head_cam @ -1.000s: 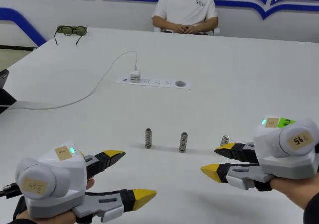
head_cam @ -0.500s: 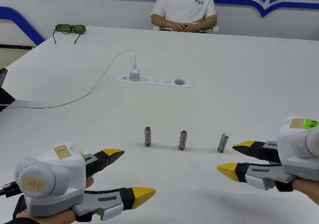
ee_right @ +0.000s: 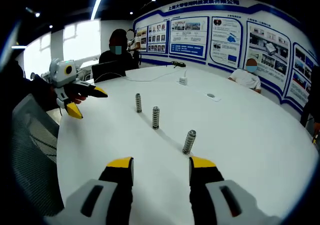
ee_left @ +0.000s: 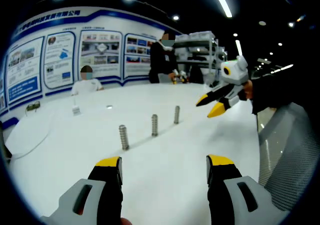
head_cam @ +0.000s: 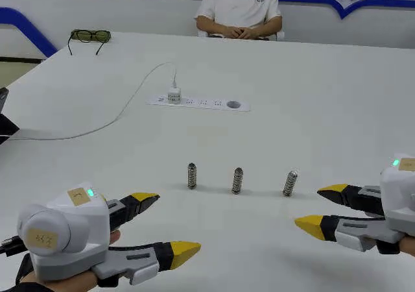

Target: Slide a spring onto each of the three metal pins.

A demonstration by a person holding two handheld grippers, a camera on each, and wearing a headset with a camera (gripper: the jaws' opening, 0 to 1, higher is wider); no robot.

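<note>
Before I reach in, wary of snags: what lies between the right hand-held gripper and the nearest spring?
Bare table, as the right gripper view shows.

- Springs (head_cam: 238, 180): grey coiled metal with a dull sheen.
- Table (head_cam: 311, 97): smooth, matt white top.
- Left gripper (head_cam: 174, 222), right gripper (head_cam: 310, 206): white plastic shells, faintly glossy, with matt yellow jaw tips.
- Power strip (head_cam: 201, 102), twelve o'clock from the springs: white plastic.
</note>
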